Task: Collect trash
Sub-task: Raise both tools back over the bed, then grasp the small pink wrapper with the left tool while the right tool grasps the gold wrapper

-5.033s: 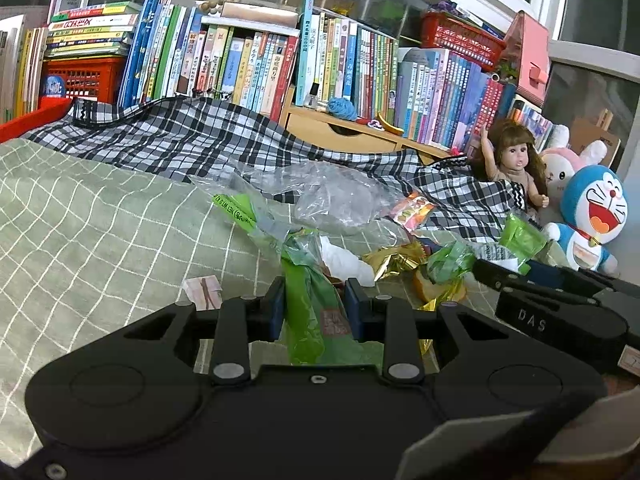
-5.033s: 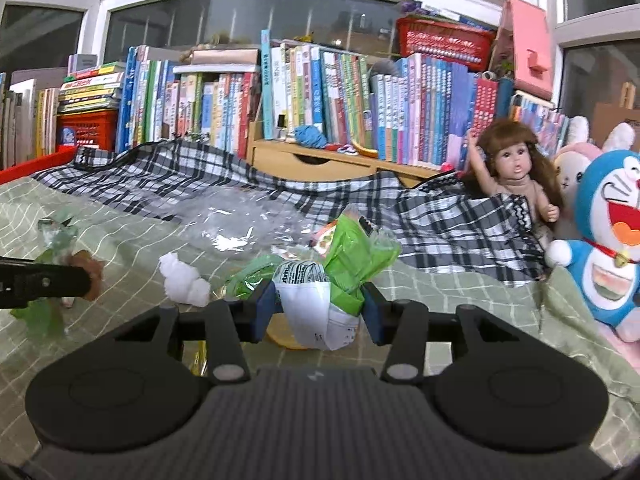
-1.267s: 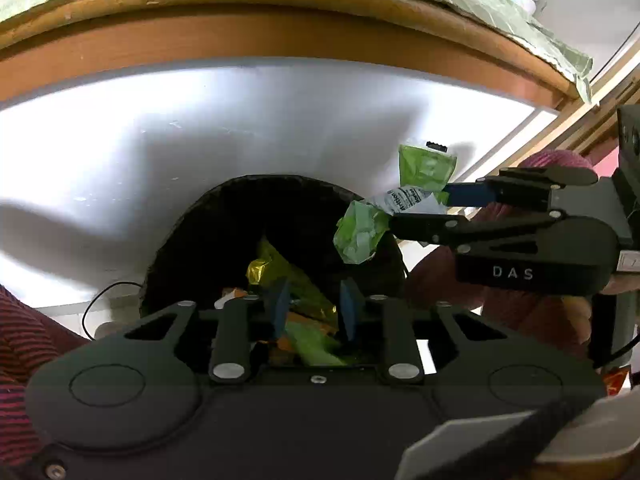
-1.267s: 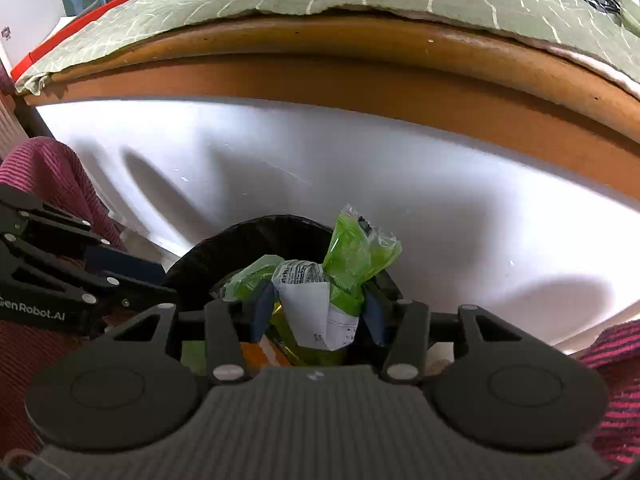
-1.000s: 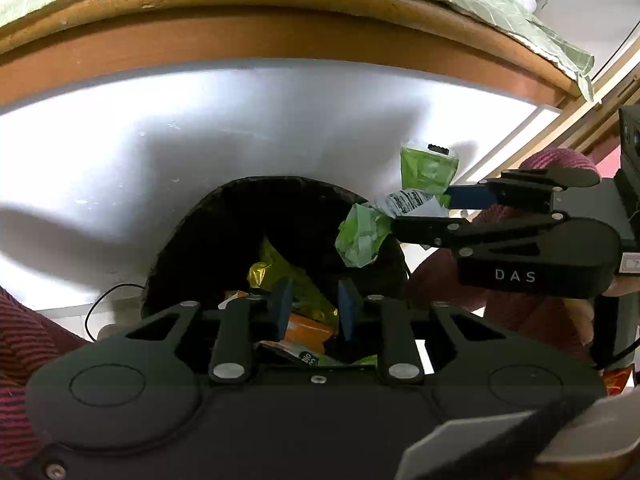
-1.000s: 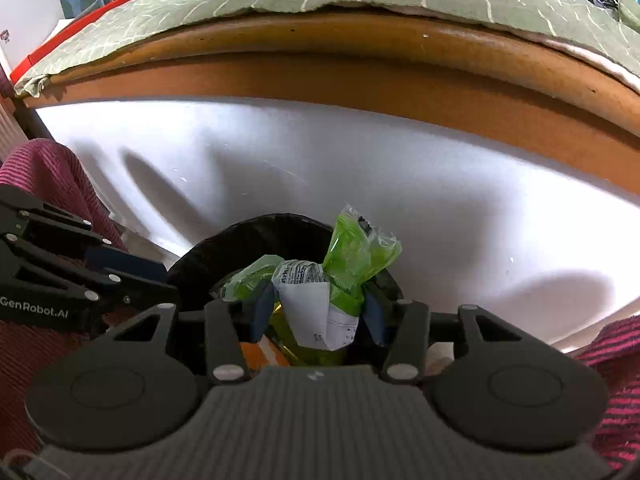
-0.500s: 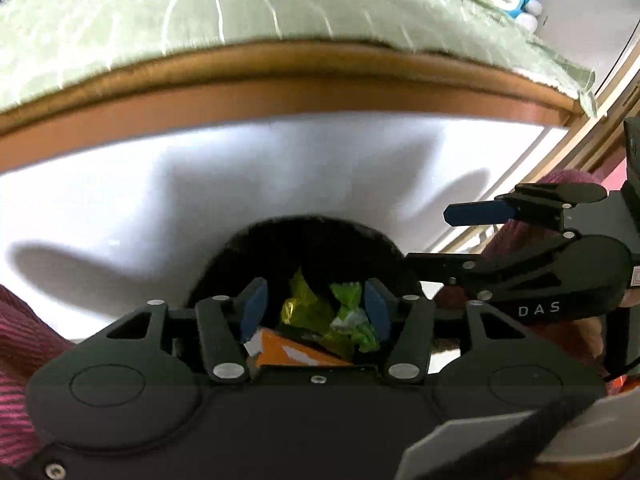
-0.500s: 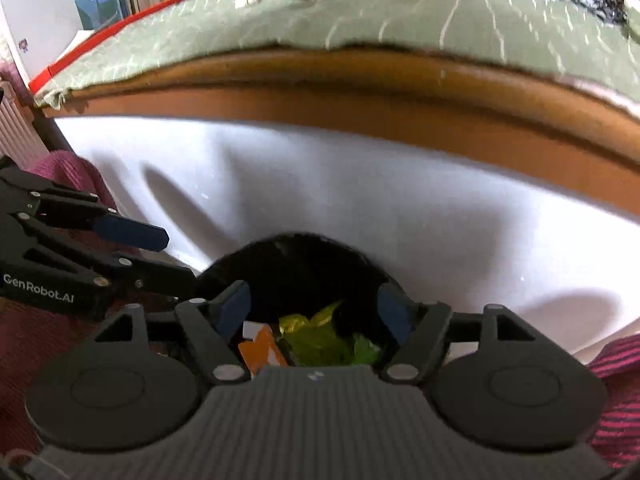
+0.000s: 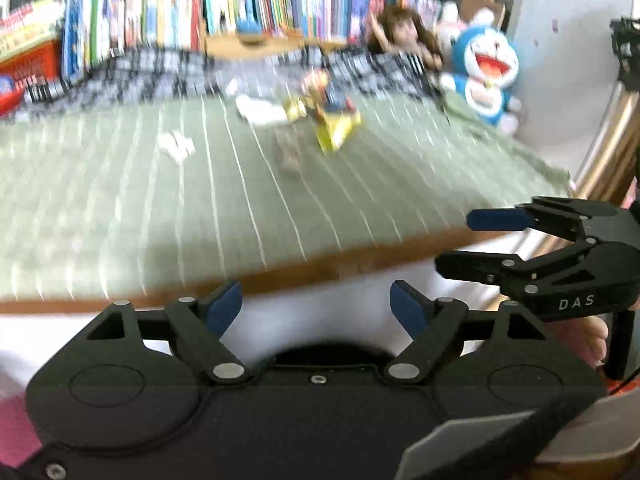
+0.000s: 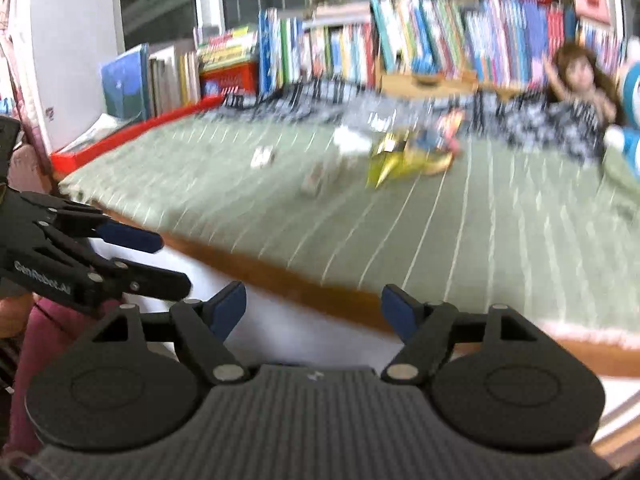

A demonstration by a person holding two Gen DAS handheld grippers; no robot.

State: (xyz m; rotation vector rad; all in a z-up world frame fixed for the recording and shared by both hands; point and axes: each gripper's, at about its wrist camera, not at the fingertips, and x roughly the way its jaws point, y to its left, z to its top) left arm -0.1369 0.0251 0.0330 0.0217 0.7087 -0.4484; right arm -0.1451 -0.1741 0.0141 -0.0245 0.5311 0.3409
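Both views are blurred by motion. My left gripper (image 9: 316,308) is open and empty, held before the bed's wooden edge. My right gripper (image 10: 314,310) is open and empty too; it also shows at the right of the left wrist view (image 9: 460,236). The left gripper (image 10: 168,260) shows at the left of the right wrist view. On the green checked bedspread (image 9: 120,200) lie a yellow wrapper (image 9: 334,130), a colourful wrapper (image 9: 324,92), white crumpled paper (image 9: 176,146), a clear plastic bag (image 9: 256,110) and a small brownish scrap (image 9: 288,152). The yellow wrapper (image 10: 396,160) lies mid-bed.
A plaid blanket (image 9: 160,76) lies across the back of the bed. Behind it stand rows of books (image 9: 240,4), a red basket (image 9: 28,56), a doll (image 9: 400,32) and a blue cat plush (image 9: 486,76). The bed's wooden rim (image 9: 280,276) runs close in front.
Both grippers dropped their wrappers into the black bin, opened, and have swung up from the bin to face the bed. The bin is out of sight.
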